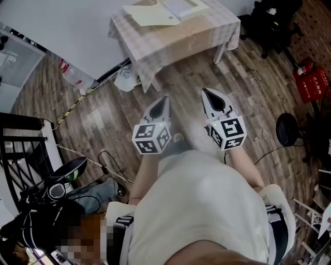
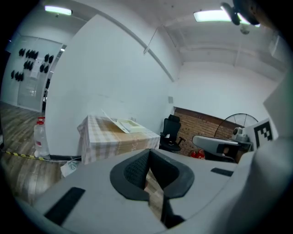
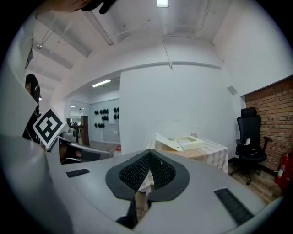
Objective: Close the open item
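Your left gripper (image 1: 162, 101) and right gripper (image 1: 208, 94) both have their jaws pressed together on nothing, side by side above the wooden floor (image 1: 103, 120). The open box (image 1: 178, 8) (lid swung back) sits on the checked table (image 1: 199, 35), well ahead of you

Checked beige tablecloth (image 1: 178, 42), cream box (image 1: 155, 15), brown plank floor (image 1: 248, 88)

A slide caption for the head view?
The left gripper and right gripper, both shut, face a table with an open box.
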`<state>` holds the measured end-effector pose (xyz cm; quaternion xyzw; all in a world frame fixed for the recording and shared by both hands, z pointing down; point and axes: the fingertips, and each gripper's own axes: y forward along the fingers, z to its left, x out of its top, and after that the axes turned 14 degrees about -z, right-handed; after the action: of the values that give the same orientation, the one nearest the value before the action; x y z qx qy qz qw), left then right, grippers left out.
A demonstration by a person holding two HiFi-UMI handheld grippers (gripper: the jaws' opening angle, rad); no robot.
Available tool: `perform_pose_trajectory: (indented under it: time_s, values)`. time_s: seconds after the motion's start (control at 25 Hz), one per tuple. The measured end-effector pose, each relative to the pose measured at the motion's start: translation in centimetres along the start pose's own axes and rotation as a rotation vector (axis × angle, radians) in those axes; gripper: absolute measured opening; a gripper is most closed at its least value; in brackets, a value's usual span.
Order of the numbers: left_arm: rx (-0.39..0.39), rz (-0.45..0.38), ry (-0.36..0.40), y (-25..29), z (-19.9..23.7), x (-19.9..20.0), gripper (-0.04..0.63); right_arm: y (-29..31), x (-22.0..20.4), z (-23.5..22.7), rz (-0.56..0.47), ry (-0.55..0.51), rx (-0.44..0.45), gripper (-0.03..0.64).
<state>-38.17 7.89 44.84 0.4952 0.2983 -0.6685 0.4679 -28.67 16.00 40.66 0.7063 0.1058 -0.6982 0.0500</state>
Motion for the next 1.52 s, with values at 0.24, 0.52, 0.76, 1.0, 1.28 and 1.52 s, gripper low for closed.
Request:
perform_pose_trajectory:
  time_s: [0.24,0.52,0.76,1.0,1.28,1.52]
  values:
    - [-0.013,0.004,0.011,0.4,0.2,0.0,0.005,0.3,0.2,0.0,-0.010,-0.009,-0.002,-0.002]
    - [-0.041,0.013,0.009,2.2,1.1,0.5,0.005,2.5,0.2,0.1,-0.024,0.044,0.016,0.000]
    - [-0.063,0.025,0.040,4.1,3.0,1.2,0.005,5.5,-0.5,0.0,-0.021,0.045,-0.002,0.000]
    - [-0.081,0.031,0.041,5.4,5.9,2.0,0.006,8.7,-0.9,0.6,-0.029,0.043,-0.034,0.000]
    - [-0.083,0.025,0.031,6.8,8.2,2.5,0.005,10.7,-1.1,0.8,-0.024,0.027,-0.047,0.000]
    - [-0.060,0.014,0.025,8.4,9.3,2.7,0.005,11.8,-1.8,-0.5,-0.011,0.023,-0.037,0.000]
